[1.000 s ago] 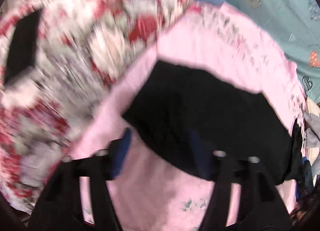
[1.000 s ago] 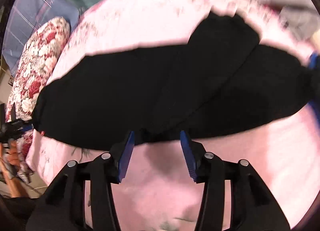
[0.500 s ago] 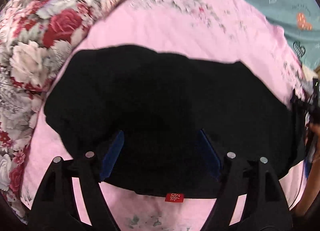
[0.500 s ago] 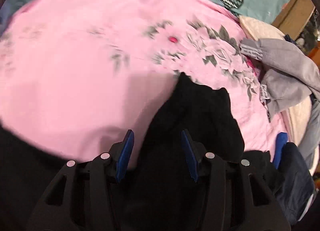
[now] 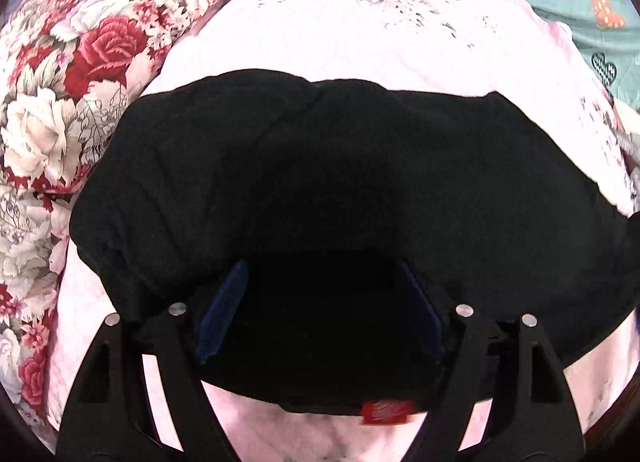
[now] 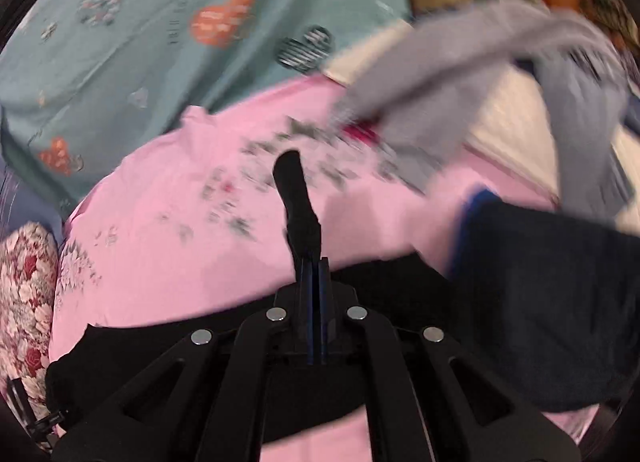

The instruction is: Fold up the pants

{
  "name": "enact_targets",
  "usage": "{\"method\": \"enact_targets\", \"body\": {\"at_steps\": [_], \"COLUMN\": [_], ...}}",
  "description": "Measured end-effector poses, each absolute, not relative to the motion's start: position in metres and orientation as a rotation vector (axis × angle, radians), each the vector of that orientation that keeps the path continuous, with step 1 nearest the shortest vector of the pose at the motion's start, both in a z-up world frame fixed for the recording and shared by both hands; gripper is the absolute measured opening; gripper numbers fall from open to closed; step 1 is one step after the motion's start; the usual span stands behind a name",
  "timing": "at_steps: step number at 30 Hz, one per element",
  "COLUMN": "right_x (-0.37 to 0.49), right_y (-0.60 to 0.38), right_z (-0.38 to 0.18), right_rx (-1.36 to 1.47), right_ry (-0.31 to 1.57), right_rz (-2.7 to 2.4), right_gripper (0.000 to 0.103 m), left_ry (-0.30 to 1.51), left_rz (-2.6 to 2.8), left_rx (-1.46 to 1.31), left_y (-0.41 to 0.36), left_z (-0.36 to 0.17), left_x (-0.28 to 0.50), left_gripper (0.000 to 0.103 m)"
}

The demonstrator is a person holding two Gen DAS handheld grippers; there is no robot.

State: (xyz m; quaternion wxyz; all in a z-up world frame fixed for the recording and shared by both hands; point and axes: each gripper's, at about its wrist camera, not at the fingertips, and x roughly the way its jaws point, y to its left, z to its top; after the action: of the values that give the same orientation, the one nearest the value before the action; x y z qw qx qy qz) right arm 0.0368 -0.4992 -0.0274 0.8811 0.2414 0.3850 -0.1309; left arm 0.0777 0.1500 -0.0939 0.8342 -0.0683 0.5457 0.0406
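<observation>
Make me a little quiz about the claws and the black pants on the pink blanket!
1. True or false: the left claw is open over the black pants.
2. What is the right claw pinching? A) the grey garment B) a bit of the black pants C) the flowery pillow
3. Fill in: the pants lie on a ___ blanket.

Key: 1 true; 2 B; 3 pink

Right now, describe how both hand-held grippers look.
Both match: the left hand-held gripper and the right hand-held gripper have black, cut-out linkage arms with round silver pins and flat blue finger pads. No cables, sleeves or markings show.
</observation>
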Motion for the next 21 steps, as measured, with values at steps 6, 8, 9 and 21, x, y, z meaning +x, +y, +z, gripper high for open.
{"method": "enact_targets", "body": {"at_steps": [6, 8, 9, 21], "right_x": [0.006, 0.003, 0.002, 0.120], "right_y": [-0.515, -0.503, -0.495, -0.484], "right_z": [-0.080, -0.066, -0.054, -0.083], "right_rx": [0.628, 0.579, 0.521, 0.484], "right_ry": [0.898, 0.879, 0.848, 0.976], "right_rz": [-0.264, -0.278, -0.298, -0.065], "right_gripper": [0.007, 0.019, 0.026, 0.042], "left_ry": [1.158, 1.157, 1.158, 1.139], "left_rz": [0.103, 0.107, 0.108, 0.111], "left_rx": [-0.131, -0.132, -0.125, -0.149], "left_y": [0.146, 0.149, 0.149, 0.154], "left_z": [-0.094, -0.092, -0.091, -0.081], "left_x": [0.077, 0.073, 0.071, 0.059], "left_gripper": [0.079, 0.079, 0.079, 0.079]}}
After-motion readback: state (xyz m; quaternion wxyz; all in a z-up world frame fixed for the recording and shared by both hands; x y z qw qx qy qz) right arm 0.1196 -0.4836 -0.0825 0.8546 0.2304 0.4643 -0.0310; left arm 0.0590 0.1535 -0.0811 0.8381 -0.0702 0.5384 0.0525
